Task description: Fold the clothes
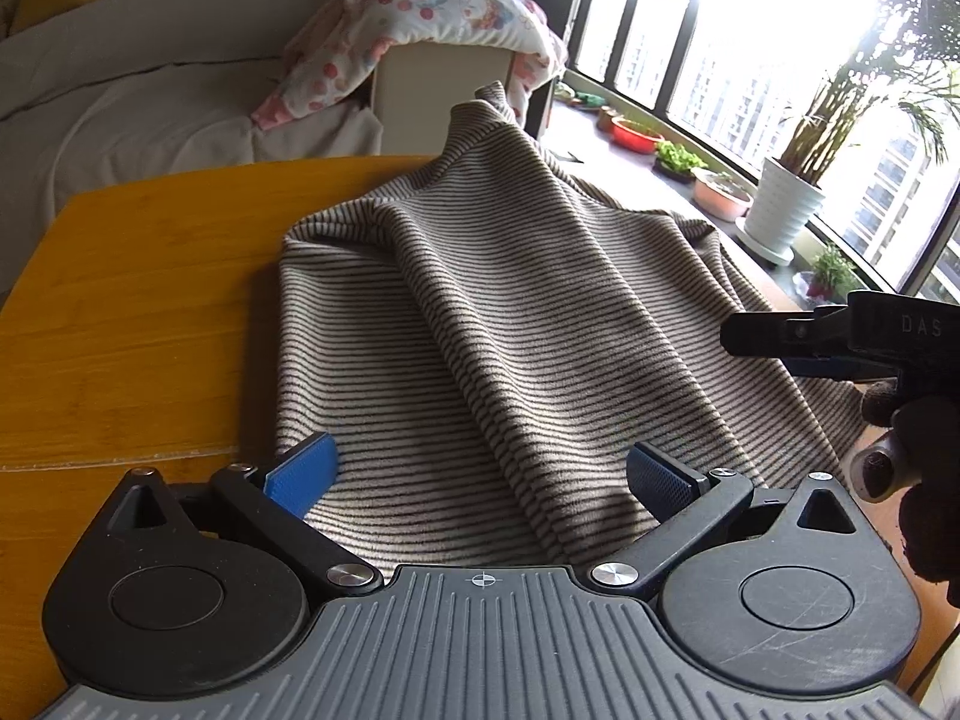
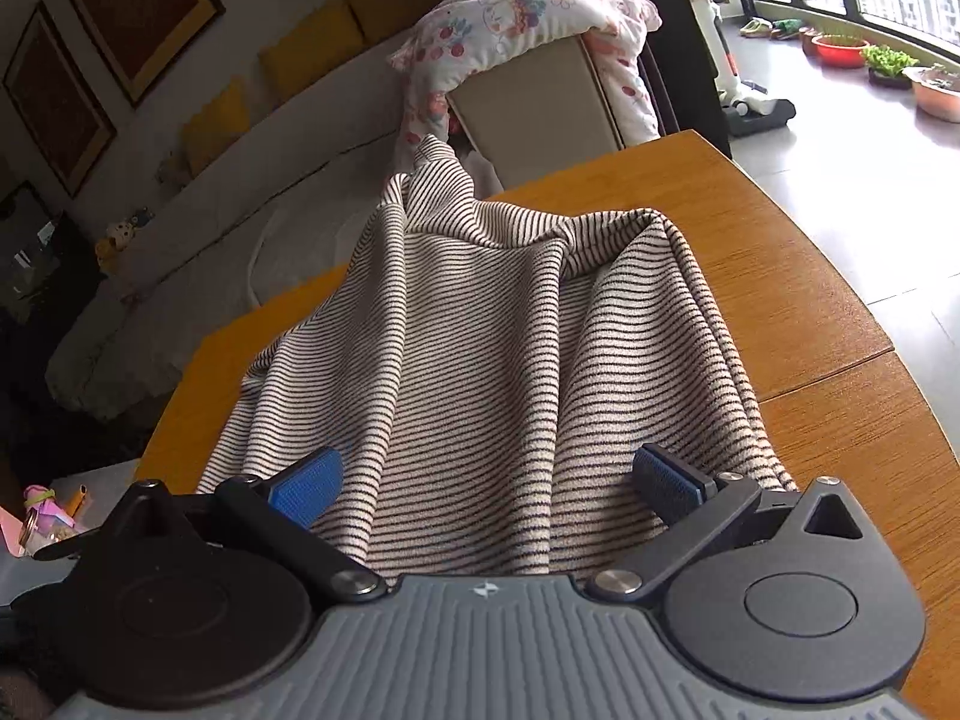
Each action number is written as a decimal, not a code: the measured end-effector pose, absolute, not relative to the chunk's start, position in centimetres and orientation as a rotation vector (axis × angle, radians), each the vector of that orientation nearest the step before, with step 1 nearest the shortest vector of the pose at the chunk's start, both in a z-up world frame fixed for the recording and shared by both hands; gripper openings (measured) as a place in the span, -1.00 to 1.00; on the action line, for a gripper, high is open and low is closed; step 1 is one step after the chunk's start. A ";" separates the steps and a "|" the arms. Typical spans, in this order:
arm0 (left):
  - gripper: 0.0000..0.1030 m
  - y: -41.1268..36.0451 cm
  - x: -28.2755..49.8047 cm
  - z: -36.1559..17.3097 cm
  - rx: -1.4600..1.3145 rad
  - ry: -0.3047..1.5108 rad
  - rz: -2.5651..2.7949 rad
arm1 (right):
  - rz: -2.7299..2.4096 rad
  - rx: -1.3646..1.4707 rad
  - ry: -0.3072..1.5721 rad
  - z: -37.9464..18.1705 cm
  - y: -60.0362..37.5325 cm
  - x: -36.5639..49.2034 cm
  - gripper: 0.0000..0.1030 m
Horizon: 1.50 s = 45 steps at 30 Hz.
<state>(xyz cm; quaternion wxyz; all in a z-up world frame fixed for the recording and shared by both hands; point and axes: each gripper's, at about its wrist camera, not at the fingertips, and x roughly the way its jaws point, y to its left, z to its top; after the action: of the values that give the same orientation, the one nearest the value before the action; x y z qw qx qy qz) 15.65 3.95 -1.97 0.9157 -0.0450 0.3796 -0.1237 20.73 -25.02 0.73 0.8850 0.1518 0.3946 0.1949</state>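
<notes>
Closest to the left wrist camera, the left gripper (image 1: 480, 474) has its two blue pads (image 1: 303, 471) spread wide, with nothing clamped between them. Both pads hover at the near hem of a striped garment (image 1: 498, 312), which lies rumpled on an orange wooden table (image 1: 150, 300), a thick ridge of fabric running down its middle toward the camera. The garment's far end peaks up past the table's far edge. At the right edge of this view the right gripper (image 1: 774, 339) reaches in above the cloth, held by a dark-gloved hand (image 1: 918, 450); from this angle I cannot tell how its jaws stand. Beyond the table, a floral blanket (image 1: 432, 18) drapes over a beige chair back, and a white plant pot (image 1: 783, 210) stands on the windowsill beside smaller bowls of greenery.

Seen from the right wrist camera, the right gripper (image 2: 486, 477) is likewise wide open, its blue pads (image 2: 309, 480) either side of the striped garment (image 2: 480, 360) without pinching it. The fabric spreads across the table (image 2: 780, 276) in long folds. Framed pictures (image 2: 138, 18) hang on the wall at left, and the floral blanket (image 2: 528, 6) shows beyond.
</notes>
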 end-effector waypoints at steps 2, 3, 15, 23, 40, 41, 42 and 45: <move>1.00 4.0 14.3 -2.0 -0.087 0.777 -0.276 | 0.431 0.302 0.833 0.8 -25.5 19.6 1.00; 1.00 4.0 13.5 -2.0 -0.088 0.777 -0.288 | 0.440 0.294 0.836 0.8 -25.7 18.8 1.00; 1.00 5.1 4.0 -1.0 -0.191 0.903 -0.515 | 0.528 0.303 0.905 1.9 -29.6 7.5 1.00; 1.00 6.3 7.3 1.5 -0.361 0.783 -0.594 | 0.489 0.316 0.846 1.9 -30.4 4.2 1.00; -0.59 -0.6 10.0 -0.3 -0.179 0.798 -0.505 | 0.480 0.528 0.832 1.3 -32.4 5.8 1.00; -0.77 -0.2 10.4 0.2 -0.189 0.785 -0.494 | 0.479 0.538 0.833 1.3 -32.5 5.9 1.00; -0.77 0.5 10.9 0.9 -0.206 0.762 -0.478 | 0.478 0.545 0.834 1.3 -32.5 6.0 1.00; -0.79 4.2 12.4 3.9 -0.279 0.634 -0.380 | 0.472 0.562 0.833 1.2 -32.6 6.0 1.00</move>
<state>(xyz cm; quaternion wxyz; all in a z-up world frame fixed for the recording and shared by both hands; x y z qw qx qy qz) 12.44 4.23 3.93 0.9230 -0.1358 0.3088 -0.1851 6.02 -32.56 1.20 0.8498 0.2667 0.3955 0.2242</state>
